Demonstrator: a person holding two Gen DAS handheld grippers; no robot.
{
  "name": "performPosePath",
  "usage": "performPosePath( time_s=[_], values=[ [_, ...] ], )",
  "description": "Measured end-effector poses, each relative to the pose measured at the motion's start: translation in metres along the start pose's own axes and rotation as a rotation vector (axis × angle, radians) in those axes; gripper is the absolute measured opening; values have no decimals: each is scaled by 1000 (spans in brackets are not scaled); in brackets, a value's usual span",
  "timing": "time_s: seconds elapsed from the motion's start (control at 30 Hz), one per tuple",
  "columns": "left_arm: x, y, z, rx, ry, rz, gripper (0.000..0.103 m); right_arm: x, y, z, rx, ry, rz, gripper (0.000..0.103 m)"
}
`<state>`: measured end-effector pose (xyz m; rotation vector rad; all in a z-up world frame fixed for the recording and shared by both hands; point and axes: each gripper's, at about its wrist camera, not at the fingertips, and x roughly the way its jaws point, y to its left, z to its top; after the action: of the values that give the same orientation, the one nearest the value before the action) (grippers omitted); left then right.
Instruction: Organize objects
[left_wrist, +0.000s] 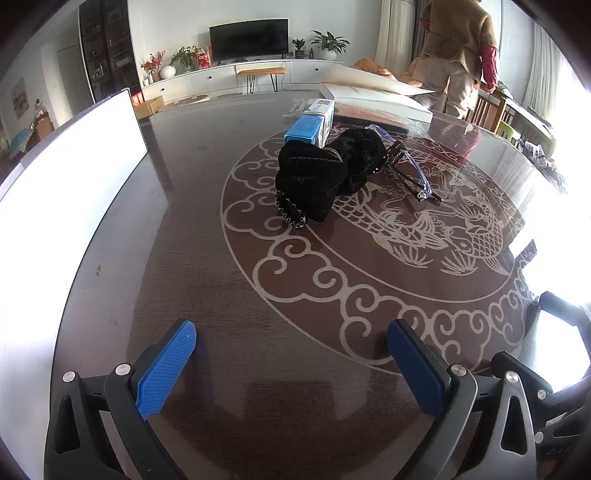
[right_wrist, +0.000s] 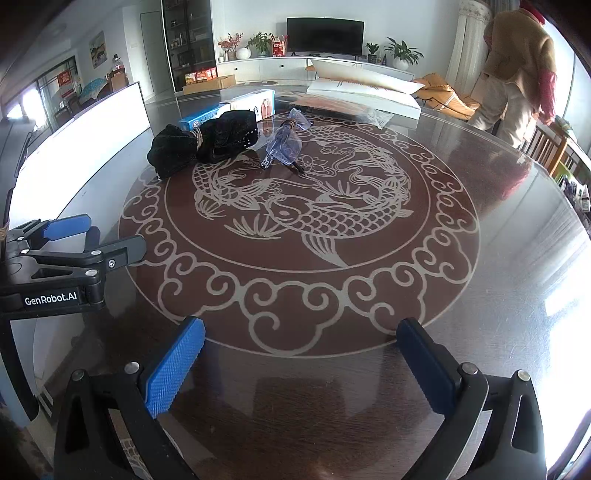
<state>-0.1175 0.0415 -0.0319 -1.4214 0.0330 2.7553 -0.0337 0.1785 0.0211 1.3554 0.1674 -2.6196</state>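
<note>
You have a dark round table (right_wrist: 461, 258) in front of you, its glass top printed with a pale ring of curls around two fish. Take the black pouch (left_wrist: 325, 173) as your marker: it lies at the far left of the fish ring, a soft velvet bundle cinched at the middle by a brownish cord, one end puffed out, the other flatter with a row of pale dots along it.

Just behind the pouch, touching or nearly touching it, lies a blue and white box (left_wrist: 308, 123), with a longer pale carton behind that. To the pouch's right, close beside it, sits a pair of clear glasses (right_wrist: 282, 146) with bluish lenses and dark arms, resting on the fish pattern. Farther back from the pouch a large open white book (right_wrist: 364, 94) lies flat, with a crumpled clear wrapper (right_wrist: 376, 117) by its near edge. A tall white board (left_wrist: 74, 162) stands along the table's edge to the left of the pouch.

Beyond all this a person in a tan coat (right_wrist: 517, 74) stands at the far right, back turned.

Nothing lies between your grippers and the pouch; only bare tabletop.

Your left gripper (left_wrist: 291, 354) hangs low over the near edge, its blue pads spread wide and holding nothing. Your right gripper (right_wrist: 301, 354) is the same: fingers wide apart, empty, well short of the pouch.
</note>
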Motion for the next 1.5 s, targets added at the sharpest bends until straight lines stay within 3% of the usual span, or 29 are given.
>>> performPosePath(
  time_s=[1.5],
  values=[
    [1,0,0,1,0,-1,103,-2,0,-2,0,-1,1,103]
  ],
)
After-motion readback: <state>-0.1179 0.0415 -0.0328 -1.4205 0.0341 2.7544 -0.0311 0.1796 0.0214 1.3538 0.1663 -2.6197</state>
